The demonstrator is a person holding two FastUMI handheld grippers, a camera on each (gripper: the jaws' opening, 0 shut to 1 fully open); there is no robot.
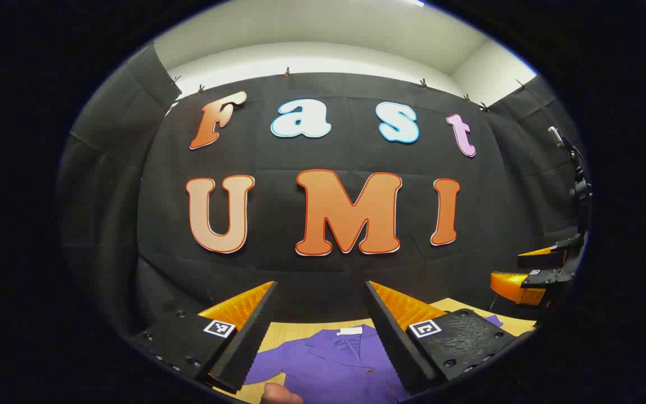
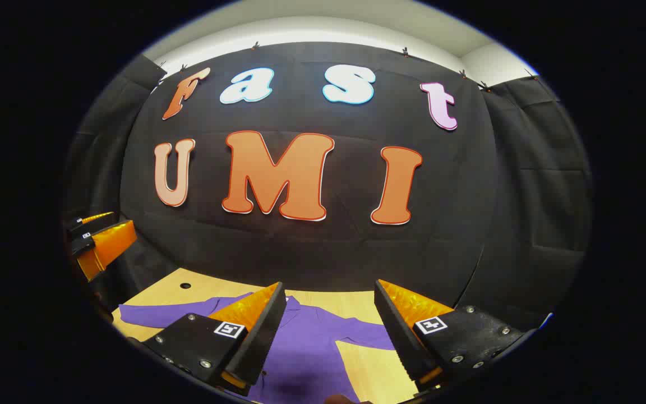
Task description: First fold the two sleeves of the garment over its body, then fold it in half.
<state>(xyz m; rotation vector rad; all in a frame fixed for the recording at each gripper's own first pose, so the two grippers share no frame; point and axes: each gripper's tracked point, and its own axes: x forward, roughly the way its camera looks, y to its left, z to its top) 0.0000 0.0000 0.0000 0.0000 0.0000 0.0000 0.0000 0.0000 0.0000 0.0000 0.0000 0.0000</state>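
The purple garment (image 1: 334,359) is lying flat on the wooden table (image 2: 356,300) at the bottom of both views, collar toward the black cloth wall (image 1: 312,269), one sleeve (image 2: 155,313) stretching toward the lower left of the right gripper view. My left gripper (image 1: 320,292) is hovering above it, fingers spread apart, gripping nothing. My right gripper (image 2: 328,292) is likewise hanging open over the cloth. A fingertip (image 1: 281,394) is peeking in at the bottom edge.

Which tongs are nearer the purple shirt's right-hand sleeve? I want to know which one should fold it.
Right, most likely. The right tongs hover open just above that sleeve, which lies between their fingers. The left tongs hover over the collar, farther to the left.
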